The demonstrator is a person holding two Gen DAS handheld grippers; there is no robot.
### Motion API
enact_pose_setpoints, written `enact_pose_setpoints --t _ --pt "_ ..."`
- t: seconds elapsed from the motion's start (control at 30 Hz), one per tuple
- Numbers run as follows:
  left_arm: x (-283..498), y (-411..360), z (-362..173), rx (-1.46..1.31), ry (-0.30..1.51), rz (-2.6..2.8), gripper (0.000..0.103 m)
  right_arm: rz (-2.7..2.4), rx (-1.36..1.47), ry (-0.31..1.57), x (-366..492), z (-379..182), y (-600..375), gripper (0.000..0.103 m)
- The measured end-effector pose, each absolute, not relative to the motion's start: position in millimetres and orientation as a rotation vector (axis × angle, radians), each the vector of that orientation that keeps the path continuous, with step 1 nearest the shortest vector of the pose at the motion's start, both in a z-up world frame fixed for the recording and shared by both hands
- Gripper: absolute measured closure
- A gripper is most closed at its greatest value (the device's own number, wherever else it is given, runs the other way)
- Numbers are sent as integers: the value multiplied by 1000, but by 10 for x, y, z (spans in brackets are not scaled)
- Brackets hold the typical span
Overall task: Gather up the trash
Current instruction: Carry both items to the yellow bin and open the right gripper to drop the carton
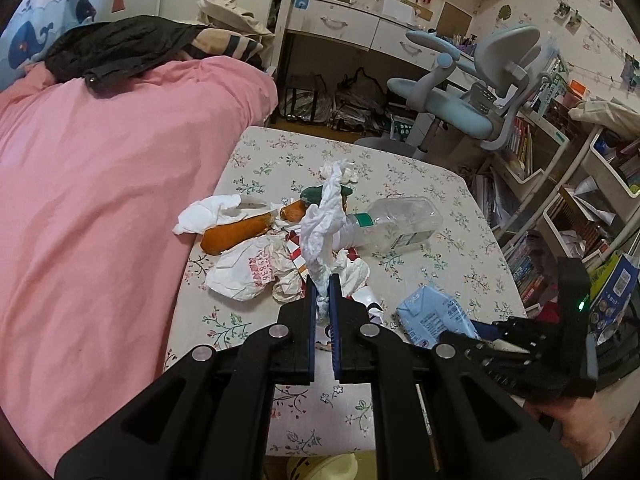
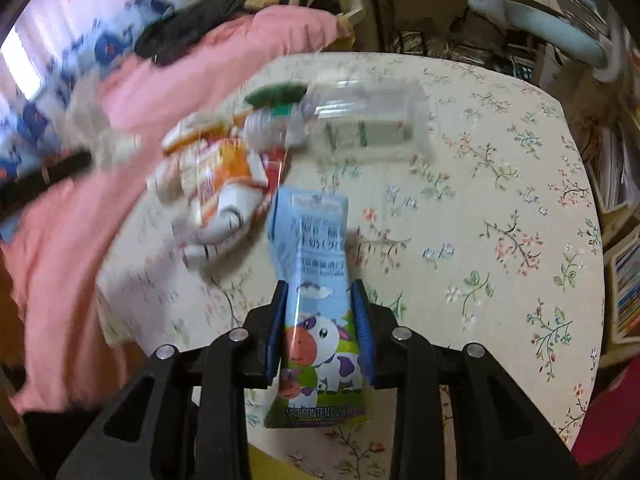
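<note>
**Both grippers loaded; trash lifted off the table, drop-off not in sight**

Left gripper (image 1: 324,292): jaws pinched tight on a twisted white tissue (image 1: 320,236), which trails up and away from the tips; the grip is on one end only; the free end hangs over the heap. Right gripper (image 2: 320,312): jaws closed on a crushed blue milk carton (image 2: 312,280), pads bearing on its two sides near the middle, the carton dented between them; the same carton (image 1: 434,314) shows in the left view, with the right gripper (image 1: 480,340) behind it.

Remaining on the floral table (image 1: 420,184): a clear bottle (image 1: 396,222) on its side, a carrot (image 1: 236,234), a white wrapper (image 1: 248,272) with red print, further tissue; all lie close together beside the pink quilt (image 1: 100,200). No bin can be identified; a pale yellow object (image 1: 320,468) sits at the bottom edge, below the table, and I cannot tell what it is.

Judgement on the step in hand: carry both items clear, then release.
- Raise the tissue until its tail clears the heap; otherwise it may drag the wrapper or carrot along.
- Keep the carton's squeeze steady; it is soft and could slip endwise if tilted.
- Open each gripper only once it is over the receptacle.

The right view is motion-blurred on its left side; details there are unreliable.
</note>
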State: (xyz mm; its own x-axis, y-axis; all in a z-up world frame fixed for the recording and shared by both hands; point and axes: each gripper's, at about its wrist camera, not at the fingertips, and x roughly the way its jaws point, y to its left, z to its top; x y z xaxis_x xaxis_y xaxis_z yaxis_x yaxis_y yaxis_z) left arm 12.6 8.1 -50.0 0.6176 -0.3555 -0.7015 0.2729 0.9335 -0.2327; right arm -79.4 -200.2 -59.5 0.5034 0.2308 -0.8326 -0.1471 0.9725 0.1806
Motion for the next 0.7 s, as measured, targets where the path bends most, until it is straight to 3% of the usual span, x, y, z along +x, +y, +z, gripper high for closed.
enact_pose_setpoints --t 0.43,0.7 --pt "-300 -20 -451 -62 784 -441 97 329 396 842 -1292 -176 -2141 71" --pt "-783 68 -489 -67 781 -447 97 379 317 872 -2089 -341 -1740 71"
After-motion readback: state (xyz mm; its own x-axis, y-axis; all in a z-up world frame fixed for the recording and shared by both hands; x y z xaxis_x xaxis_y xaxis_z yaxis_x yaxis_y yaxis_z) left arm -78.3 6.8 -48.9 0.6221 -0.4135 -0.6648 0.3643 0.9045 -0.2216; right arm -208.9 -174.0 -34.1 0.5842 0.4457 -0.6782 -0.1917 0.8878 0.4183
